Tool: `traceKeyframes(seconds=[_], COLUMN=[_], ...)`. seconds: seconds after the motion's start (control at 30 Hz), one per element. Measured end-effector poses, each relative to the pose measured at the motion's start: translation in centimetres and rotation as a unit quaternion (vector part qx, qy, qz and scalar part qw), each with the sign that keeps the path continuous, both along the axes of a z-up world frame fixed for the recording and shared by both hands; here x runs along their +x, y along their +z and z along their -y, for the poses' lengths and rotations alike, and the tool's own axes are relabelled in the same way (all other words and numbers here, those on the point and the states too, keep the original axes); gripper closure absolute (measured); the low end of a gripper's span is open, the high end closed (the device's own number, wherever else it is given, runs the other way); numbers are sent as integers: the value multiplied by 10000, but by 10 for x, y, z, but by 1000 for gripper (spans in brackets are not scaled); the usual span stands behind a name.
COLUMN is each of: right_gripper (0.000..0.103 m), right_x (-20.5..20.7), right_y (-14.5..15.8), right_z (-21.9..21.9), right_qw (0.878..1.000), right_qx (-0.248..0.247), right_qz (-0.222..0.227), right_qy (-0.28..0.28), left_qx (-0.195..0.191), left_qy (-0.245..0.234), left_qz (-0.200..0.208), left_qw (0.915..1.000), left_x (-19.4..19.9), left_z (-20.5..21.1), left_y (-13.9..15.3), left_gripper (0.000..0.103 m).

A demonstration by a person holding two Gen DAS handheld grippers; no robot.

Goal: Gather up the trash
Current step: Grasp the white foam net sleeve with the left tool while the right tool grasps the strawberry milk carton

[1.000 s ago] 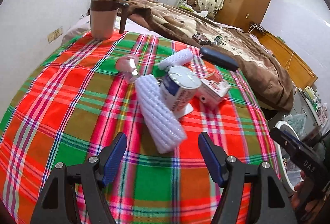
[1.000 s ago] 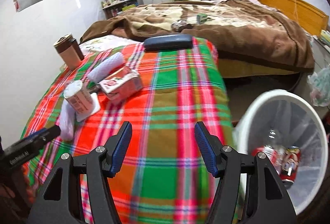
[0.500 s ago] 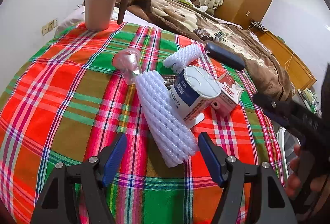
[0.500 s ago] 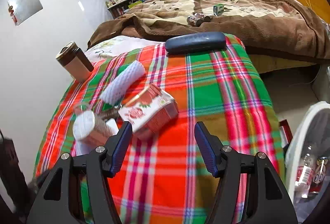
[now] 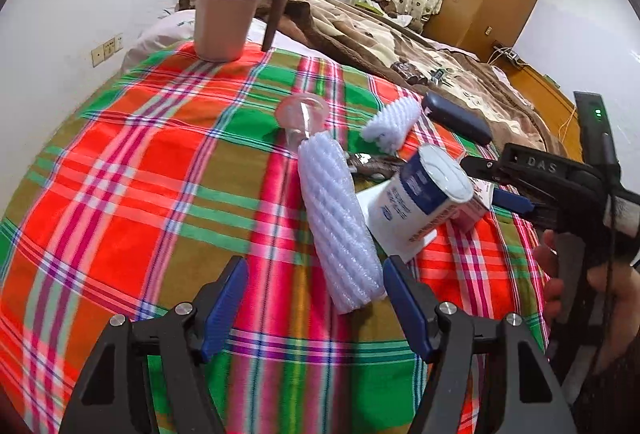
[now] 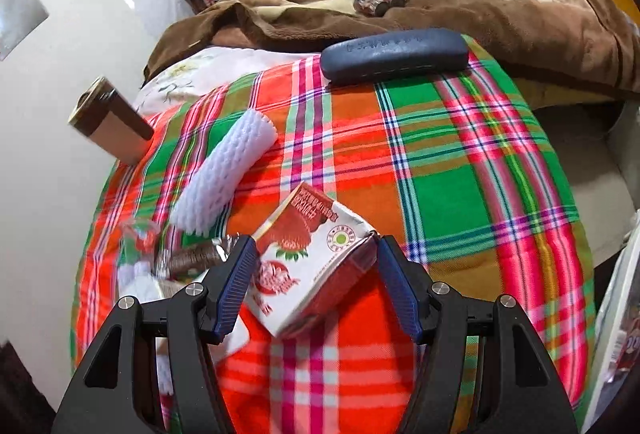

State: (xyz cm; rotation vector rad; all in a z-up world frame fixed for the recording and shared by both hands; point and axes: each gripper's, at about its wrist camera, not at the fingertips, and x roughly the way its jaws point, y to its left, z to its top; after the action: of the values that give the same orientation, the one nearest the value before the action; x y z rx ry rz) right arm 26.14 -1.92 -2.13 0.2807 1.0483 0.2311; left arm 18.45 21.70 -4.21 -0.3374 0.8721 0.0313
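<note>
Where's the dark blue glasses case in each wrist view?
Left wrist: dark blue glasses case lies right of centre, upper half, at the plaid cloth's far edge.
Right wrist: same case lies upper centre, lengthwise across the cloth's far edge.
Shared landmark: short white foam net sleeve, nearer than the case.

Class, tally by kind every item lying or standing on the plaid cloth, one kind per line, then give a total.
White foam net sleeves: 2
Cartons: 2
Clear plastic cup: 1
Brown wrapper: 1
Dark glasses case: 1
Brown-lidded jug: 1
Total: 8
</note>
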Motion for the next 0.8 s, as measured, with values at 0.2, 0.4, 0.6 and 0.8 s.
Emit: traceKeyframes(seconds=[0.2,0.4,0.6,0.8], right_gripper=[33,32,30,29], right_x=[6,16,14,10], right_y=[1,-6,-10,-10], right_z=[-8,-16,-21,-33], right_qw=[9998,9993,9994,9984], right_qx=[-46,78,38,-412], right_qz=[-133,-347,-334,-279], right_qy=[-146,-82,-70,282], left_qx=[-19,-54,-33,-19], left_qy=[56,41,90,81], left_qz=[44,31,14,26], left_qw=[10000,10000,10000,10000], left_x=[4,9,13,20], left_z=[-9,-12,-13,-15], left_y=[4,4,5,6], left_gripper=[33,33,33,33])
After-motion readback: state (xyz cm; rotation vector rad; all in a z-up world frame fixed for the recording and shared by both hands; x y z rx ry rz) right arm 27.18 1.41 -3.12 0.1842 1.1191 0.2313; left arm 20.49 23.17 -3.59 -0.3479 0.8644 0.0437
